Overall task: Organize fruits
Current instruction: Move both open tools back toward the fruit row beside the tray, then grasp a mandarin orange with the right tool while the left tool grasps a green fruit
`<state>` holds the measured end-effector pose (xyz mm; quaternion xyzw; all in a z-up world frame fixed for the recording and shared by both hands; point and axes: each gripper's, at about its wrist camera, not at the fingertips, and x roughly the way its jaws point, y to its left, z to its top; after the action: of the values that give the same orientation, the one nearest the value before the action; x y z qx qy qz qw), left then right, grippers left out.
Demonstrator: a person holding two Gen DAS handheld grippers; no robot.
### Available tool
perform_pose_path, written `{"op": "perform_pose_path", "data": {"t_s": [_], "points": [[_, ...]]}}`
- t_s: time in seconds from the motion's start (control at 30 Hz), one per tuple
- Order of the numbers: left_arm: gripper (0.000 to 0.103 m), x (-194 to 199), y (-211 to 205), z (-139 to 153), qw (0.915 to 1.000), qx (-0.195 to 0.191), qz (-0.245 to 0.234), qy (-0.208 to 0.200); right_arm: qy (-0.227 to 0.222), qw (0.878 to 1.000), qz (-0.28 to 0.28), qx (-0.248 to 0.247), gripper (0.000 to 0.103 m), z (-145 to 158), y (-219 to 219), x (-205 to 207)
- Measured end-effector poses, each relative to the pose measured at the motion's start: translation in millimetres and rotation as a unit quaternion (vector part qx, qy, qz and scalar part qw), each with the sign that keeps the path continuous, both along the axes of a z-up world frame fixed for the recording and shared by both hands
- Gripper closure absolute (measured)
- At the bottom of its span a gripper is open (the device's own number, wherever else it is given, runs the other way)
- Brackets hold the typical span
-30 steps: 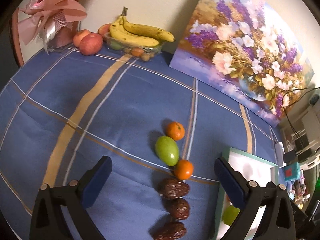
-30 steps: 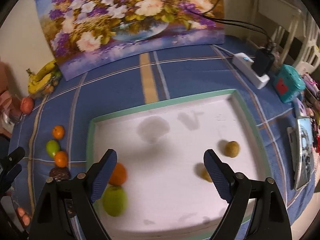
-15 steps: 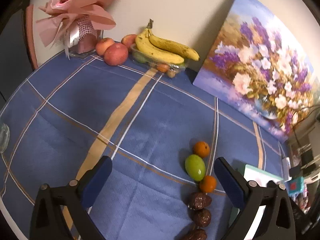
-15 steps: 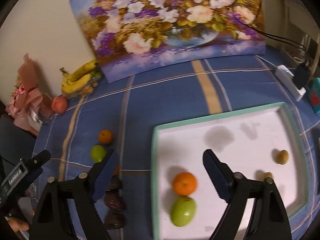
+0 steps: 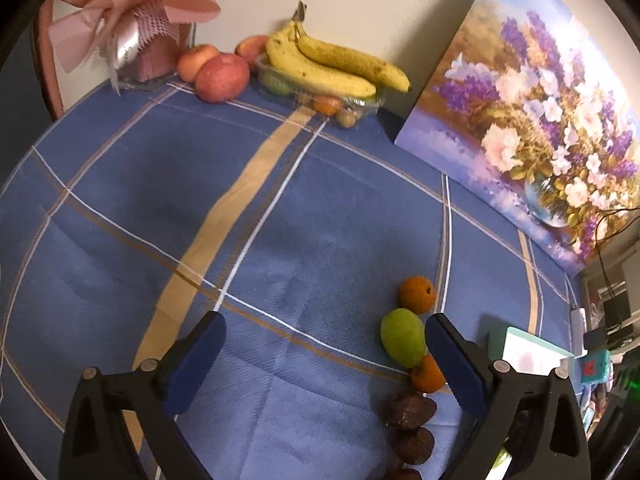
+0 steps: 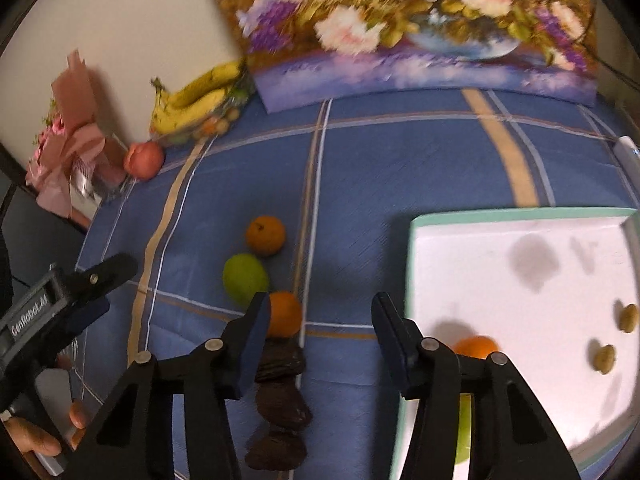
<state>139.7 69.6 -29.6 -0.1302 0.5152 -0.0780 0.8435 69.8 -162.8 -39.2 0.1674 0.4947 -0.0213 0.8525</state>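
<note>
A row of fruit lies on the blue plaid cloth: an orange (image 6: 265,235), a green fruit (image 6: 244,284), a second orange (image 6: 285,315) and three dark brown wrinkled fruits (image 6: 282,400). My right gripper (image 6: 320,320) hovers over bare cloth just right of the row. Its jaws are closing with nothing between them, and its left finger stands in front of the second orange. My left gripper (image 5: 324,340) is open and empty, with the green fruit (image 5: 402,342) just inside its right finger. The white tray (image 6: 416,264) holds an orange (image 6: 476,346), a green fruit and two small brown fruits (image 6: 603,358).
Bananas (image 5: 332,64) on a clear box of small fruit, apples (image 5: 222,78) and a pink bouquet (image 5: 136,32) line the back wall. A flower painting (image 5: 540,120) leans there too. The left gripper (image 6: 110,286), in a person's hand, is at the right wrist view's left edge.
My right gripper swung left from above the tray to the cloth beside the fruit row, and its jaws narrowed. My left gripper shifted left, so the row now sits by its right finger.
</note>
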Motion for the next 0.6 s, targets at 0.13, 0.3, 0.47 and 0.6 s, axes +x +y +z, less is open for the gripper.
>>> {"op": "perform_pose_path", "data": {"t_s": [0.13,0.3,0.47,0.6], "points": [[0.004,8,-5,-14,0.9997,-0.011,-0.004,0.022,0.014,1.000,0.018,0.002,0.051,-14,13,7],[0.004,15,-12,-28,0.9989,-0.017,-0.012,0.042,0.022,0.999,0.040,-0.005,0.051,-23,31,15],[0.004,18,-17,-35,0.9985,-0.018,-0.020,0.048,0.035,0.998,0.051,-0.013,0.052,-31,40,23],[0.004,20,-21,-38,0.9983,-0.017,-0.027,0.048,0.046,0.997,0.059,-0.016,0.061,-33,43,26]]}}
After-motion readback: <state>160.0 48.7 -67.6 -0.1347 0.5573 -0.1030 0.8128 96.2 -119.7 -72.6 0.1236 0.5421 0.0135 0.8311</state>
